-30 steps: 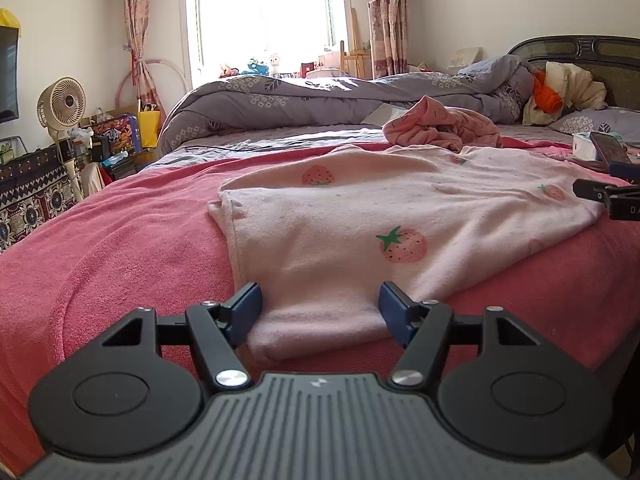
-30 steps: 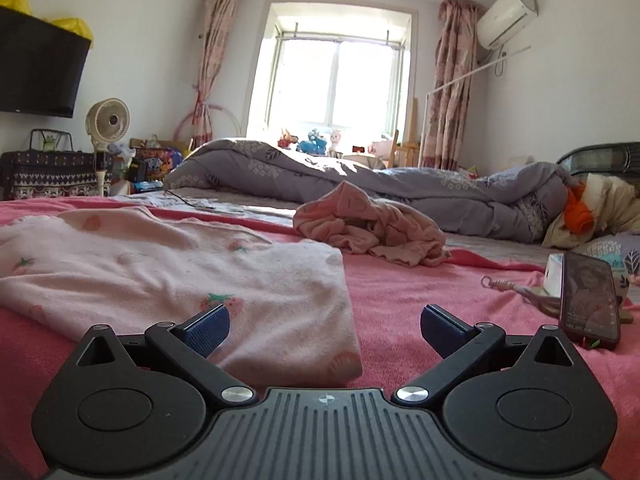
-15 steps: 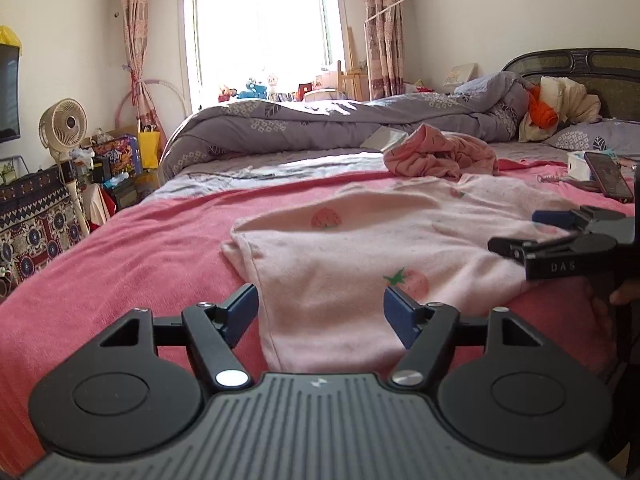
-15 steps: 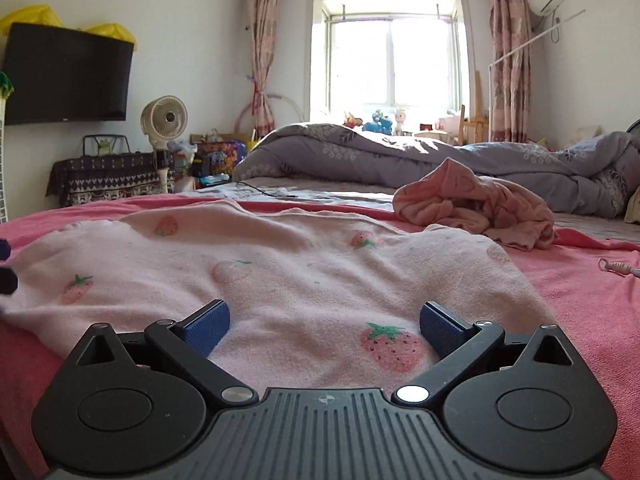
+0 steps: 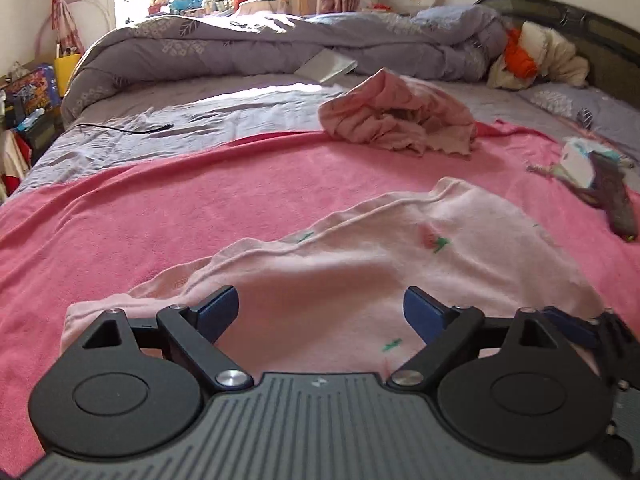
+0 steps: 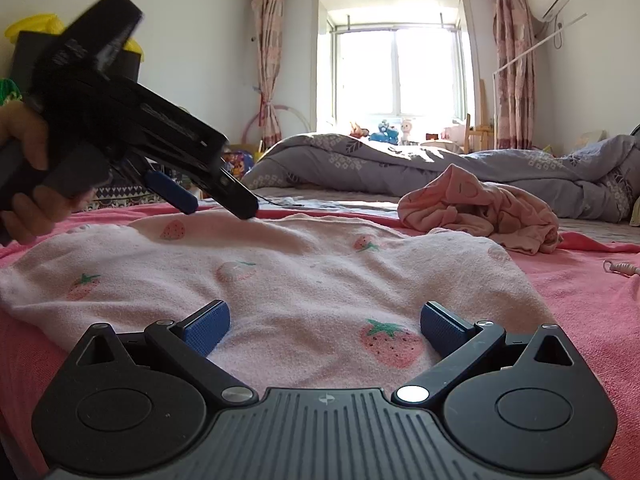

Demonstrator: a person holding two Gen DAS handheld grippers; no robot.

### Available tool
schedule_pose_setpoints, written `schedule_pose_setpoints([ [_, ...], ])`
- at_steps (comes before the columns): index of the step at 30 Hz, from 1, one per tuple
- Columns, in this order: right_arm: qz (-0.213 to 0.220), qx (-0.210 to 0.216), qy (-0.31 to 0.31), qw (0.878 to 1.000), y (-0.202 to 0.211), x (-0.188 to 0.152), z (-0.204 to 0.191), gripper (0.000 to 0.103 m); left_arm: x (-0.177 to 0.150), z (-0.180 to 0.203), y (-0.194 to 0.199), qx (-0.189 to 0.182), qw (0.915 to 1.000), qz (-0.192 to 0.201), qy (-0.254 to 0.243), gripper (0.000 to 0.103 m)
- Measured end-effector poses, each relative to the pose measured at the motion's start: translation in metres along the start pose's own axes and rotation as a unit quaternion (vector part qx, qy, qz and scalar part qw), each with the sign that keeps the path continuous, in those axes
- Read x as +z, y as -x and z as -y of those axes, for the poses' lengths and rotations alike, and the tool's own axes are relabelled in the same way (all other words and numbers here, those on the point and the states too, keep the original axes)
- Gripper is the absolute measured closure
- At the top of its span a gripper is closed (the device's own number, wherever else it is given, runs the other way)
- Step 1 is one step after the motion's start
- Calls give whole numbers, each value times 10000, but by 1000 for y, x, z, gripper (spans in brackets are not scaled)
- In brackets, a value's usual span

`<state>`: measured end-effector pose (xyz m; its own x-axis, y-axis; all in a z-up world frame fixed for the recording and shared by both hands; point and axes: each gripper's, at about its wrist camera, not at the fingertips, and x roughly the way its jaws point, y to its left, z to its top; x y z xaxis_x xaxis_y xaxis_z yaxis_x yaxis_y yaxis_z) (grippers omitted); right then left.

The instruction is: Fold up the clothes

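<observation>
Right wrist view shows me the pale pink fuzzy shirt with red strawberries [image 6: 320,276] lying spread out on the pink towel blanket [image 6: 580,292] that covers the bed. My right gripper [image 6: 324,326] sits low at the near edge of the shirt. Its blue fingers [image 6: 206,326] are wide apart, with shirt cloth between them, and they hold nothing.

My left gripper [image 6: 216,204] comes in from the left side, held in a hand [image 6: 24,176]. It tips down so one black finger tip touches the far edge of the shirt. From its own camera, the left gripper [image 5: 320,312] is over the shirt [image 5: 360,280], and its blue fingers [image 5: 218,310] are wide apart too, holding nothing.

Past the shirt lies a crumpled pink cloth heap [image 6: 480,208], well apart from it. Behind that is a rolled-up grey quilt with small flowers [image 6: 400,164]. A dark phone [image 5: 616,200] lies on the blanket off to the right, near a small white box [image 5: 576,164].
</observation>
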<state>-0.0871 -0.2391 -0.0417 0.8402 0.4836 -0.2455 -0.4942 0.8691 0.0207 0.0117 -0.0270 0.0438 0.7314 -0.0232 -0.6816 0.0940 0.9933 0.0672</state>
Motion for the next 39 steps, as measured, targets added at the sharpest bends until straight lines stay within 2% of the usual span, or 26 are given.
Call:
schedule_pose_setpoints([
  [2, 24, 17, -8, 10000, 1, -1, 1, 0, 2, 2, -31, 572, 9980, -89, -266, 12],
  [4, 47, 34, -15, 10000, 2, -1, 1, 0, 4, 0, -55, 1047, 9932, -99, -489, 5],
  [6, 74, 49, -22, 10000, 3, -3, 2, 0, 10, -4, -67, 1228, 9914, -140, -424, 0],
  [8, 98, 44, -22, 9999, 4, -4, 2, 0, 18, -5, -73, 1318, 9901, -157, -464, 0],
  [9, 104, 47, -20, 9999, 4, -4, 3, 0, 23, -5, -75, 1477, 9875, -172, -524, 0],
  [11, 109, 54, -17, 9999, 5, -5, 3, 0, 32, -5, -75, 2026, 9766, -214, -684, 8],
  [12, 109, 59, -16, 9999, 6, -5, 3, 0, 32, -7, -69, 2132, 9741, -186, -727, 9],
  [17, 101, 59, -13, 9999, 7, -4, 3, 0, 15, -19, -14, 1512, 9874, 24, -467, 9],
  [22, 259, -320, -113, 9991, 24, 0, -13, 0, -23, -11, 38, 1107, 9928, 217, -399, 9],
  [24, 505, -251, -115, 9983, 37, -1, -24, 0, -41, -4, 51, 909, 9948, 218, -394, 8],
  [26, 569, -293, 61, 9979, 42, -4, -40, 0, -56, 5, 62, 777, 9959, 193, -415, 8],
  [30, 390, -628, 195, 9971, 35, -20, -59, 0, -69, 15, 69, 770, 9957, 187, -476, 8],
  [32, 459, -705, 13, 9965, 38, -25, -60, 0, -72, 20, 69, 809, 9952, 207, -514, 8],
  [34, 492, -805, 99, 9955, 39, -27, -64, 0, -74, 27, 68, 873, 9940, 247, -615, 7],
  [36, 518, -832, 108, 9951, 38, -28, -65, 0, -77, 37, 65, 1034, 9897, 333, -932, 7],
  [39, 532, -793, 77, 9954, 39, -30, -63, 0, -78, 53, 58, 1311, 9790, 381, -1514, 6],
])
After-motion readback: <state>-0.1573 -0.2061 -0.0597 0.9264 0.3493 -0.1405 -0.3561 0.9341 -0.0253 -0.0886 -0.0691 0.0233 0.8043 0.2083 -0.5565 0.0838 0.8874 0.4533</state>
